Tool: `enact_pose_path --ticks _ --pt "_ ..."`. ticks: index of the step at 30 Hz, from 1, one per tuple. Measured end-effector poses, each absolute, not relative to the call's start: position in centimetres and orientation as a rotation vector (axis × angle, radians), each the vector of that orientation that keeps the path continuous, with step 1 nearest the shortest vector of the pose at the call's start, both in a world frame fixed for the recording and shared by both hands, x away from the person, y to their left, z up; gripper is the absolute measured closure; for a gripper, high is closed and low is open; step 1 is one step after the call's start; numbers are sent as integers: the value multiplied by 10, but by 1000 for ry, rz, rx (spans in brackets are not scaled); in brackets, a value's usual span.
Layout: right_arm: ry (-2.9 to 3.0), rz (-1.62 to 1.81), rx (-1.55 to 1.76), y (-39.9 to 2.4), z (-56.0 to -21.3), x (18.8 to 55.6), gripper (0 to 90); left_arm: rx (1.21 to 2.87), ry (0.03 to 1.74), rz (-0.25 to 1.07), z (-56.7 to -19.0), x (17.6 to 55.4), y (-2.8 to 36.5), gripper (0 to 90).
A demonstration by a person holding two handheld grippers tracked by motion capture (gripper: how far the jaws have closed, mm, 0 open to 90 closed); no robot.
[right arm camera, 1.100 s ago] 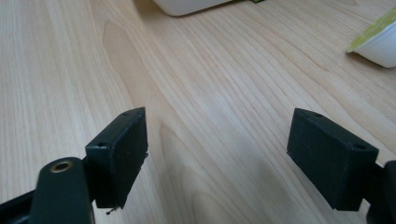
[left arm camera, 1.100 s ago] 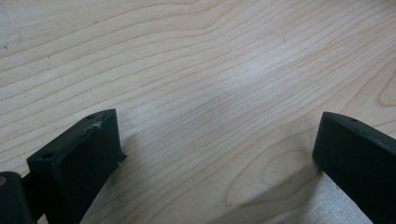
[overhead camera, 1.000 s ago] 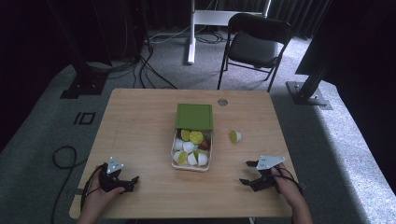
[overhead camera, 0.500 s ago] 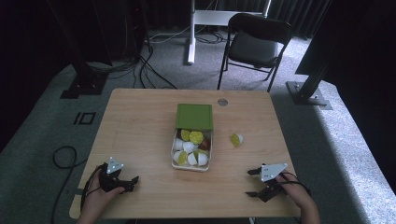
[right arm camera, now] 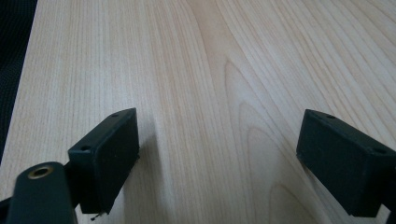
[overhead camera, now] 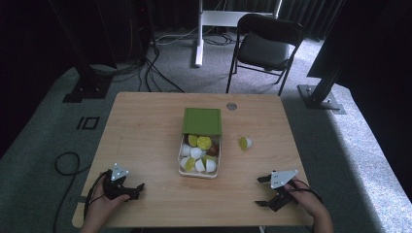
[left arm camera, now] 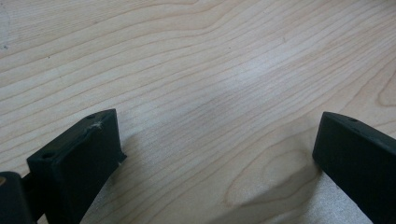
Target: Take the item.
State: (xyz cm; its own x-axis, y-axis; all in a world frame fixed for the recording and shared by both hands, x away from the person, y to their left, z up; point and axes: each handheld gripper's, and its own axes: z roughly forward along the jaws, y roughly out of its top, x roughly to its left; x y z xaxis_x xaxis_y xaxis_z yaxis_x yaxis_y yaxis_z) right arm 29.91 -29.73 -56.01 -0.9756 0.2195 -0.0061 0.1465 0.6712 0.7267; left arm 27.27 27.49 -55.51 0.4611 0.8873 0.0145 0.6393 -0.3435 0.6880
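Black blocky claws (overhead camera: 261, 190) (overhead camera: 141, 187) gape — smooth wood-grain table (overhead camera: 145, 126).

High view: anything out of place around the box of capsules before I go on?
One capsule lies on its side on the table, right of the white box and apart from it, while the others sit inside. The green lid rests at the box's far end. Both grippers are open and hold nothing.

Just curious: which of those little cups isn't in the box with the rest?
The yellow-topped cup lying alone on the table, right of the open green-lidded box. All the others sit inside that box.
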Motion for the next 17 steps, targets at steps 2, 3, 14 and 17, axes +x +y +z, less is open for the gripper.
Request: enact_pose_path --ticks 2,3,14,17 --pt "2786 1199 306 -297 -560 299 127 2098 1265 522 -555 273 275 21" --pt "2786 1200 302 -297 -560 299 127 2098 1265 522 -555 273 275 21" --pt "2790 1201 295 -297 -560 299 124 2097 1265 522 -555 273 275 21" --pt "2791 1201 295 -297 -560 299 124 2097 1266 522 -555 273 275 21"
